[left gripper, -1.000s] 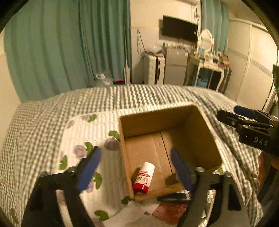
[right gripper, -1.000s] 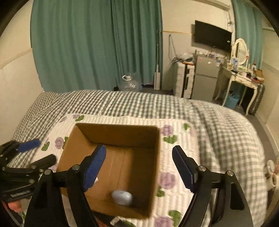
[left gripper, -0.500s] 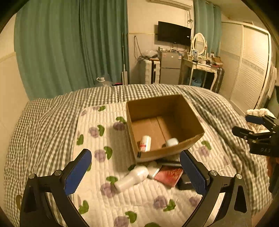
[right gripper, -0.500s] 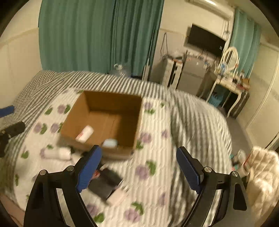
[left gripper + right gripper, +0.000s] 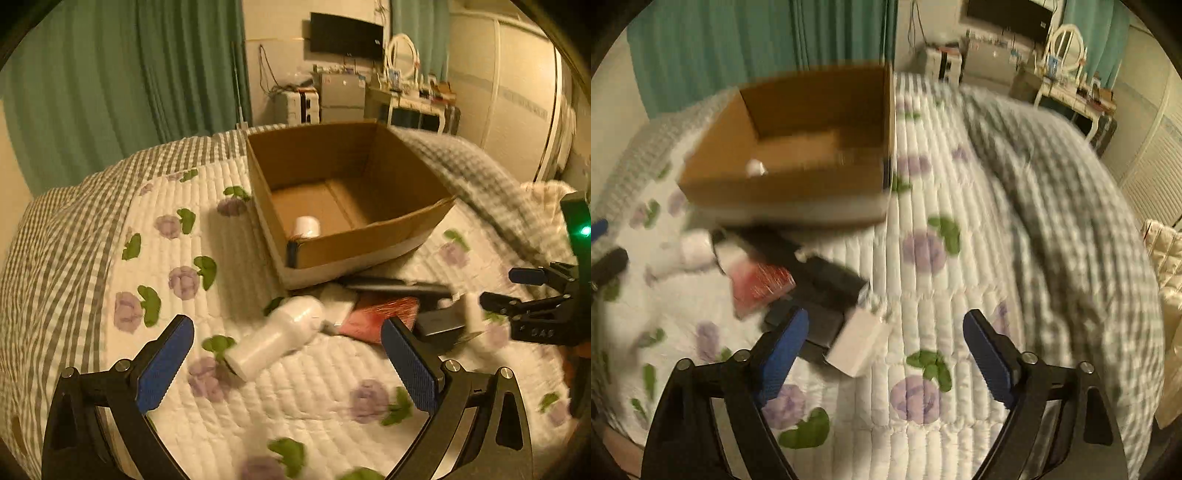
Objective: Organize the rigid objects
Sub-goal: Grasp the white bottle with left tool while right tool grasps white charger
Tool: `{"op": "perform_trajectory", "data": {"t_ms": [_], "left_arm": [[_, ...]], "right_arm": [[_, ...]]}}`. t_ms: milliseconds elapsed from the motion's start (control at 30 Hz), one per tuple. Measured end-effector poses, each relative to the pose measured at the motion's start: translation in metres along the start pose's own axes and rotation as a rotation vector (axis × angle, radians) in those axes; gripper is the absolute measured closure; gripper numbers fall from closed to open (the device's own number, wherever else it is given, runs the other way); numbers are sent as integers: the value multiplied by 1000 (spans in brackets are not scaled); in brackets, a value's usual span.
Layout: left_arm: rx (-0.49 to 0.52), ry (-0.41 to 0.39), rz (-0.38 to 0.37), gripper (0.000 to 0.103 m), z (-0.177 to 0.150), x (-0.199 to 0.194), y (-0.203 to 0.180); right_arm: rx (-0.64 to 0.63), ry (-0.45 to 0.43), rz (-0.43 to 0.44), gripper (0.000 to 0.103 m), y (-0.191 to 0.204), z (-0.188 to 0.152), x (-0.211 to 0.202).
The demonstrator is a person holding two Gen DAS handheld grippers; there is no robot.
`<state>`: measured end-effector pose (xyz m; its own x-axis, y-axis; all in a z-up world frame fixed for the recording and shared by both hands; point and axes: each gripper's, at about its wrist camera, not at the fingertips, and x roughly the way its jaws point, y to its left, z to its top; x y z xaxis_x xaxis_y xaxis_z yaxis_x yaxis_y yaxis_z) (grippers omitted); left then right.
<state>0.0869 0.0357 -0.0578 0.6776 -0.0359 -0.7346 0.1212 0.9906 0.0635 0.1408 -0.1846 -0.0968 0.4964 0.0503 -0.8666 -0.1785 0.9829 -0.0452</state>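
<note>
Bedroom with green curtains (image 5: 110, 92) behind a bed whose checked blanket (image 5: 66, 206) is overlaid by a white floral quilt (image 5: 221, 398). An open cardboard box (image 5: 369, 243) stands on the quilt; a white cylindrical item (image 5: 306, 226) lies on its floor near the front wall. Just in front of the box lies a loose cluster: a white bottle (image 5: 277, 338) on its side, a red packet (image 5: 380, 314), dark flat objects (image 5: 827, 284) and a small white box (image 5: 857, 341). Left gripper (image 5: 288, 365): jaws spread wide, empty, above the bottle. Right gripper (image 5: 886, 354): jaws spread wide, empty, near the small white box. The right wrist view is motion-blurred.
</note>
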Motion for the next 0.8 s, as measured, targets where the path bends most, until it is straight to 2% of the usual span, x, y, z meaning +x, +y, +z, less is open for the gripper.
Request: {"op": "perform_trajectory", "data": {"t_ms": [33, 167, 267, 400, 467, 500, 533, 567, 667, 800], "left_arm": [[16, 4, 8, 0, 0, 7, 2], [48, 31, -15, 0, 4, 35, 13], [68, 54, -21, 0, 7, 52, 22], [124, 88, -57, 0, 3, 67, 25], [156, 113, -51, 0, -3, 75, 23], [177, 138, -60, 1, -7, 79, 21], [191, 144, -59, 2, -10, 82, 19], [209, 148, -50, 3, -15, 85, 17], [235, 166, -64, 8, -24, 94, 13], [231, 183, -83, 22, -26, 102, 10]], "right_arm": [[6, 24, 9, 34, 0, -2, 9], [26, 66, 12, 36, 0, -3, 34], [7, 90, 17, 42, 8, -4, 46], [14, 109, -39, 43, 5, -8, 55], [55, 152, -49, 48, -2, -12, 62], [68, 165, -35, 54, -4, -14, 65], [87, 171, 1, 64, -5, -16, 69], [99, 161, 34, 68, -5, -16, 70], [116, 136, 39, 72, -2, -14, 70], [48, 77, -12, 73, 6, -2, 62]]}}
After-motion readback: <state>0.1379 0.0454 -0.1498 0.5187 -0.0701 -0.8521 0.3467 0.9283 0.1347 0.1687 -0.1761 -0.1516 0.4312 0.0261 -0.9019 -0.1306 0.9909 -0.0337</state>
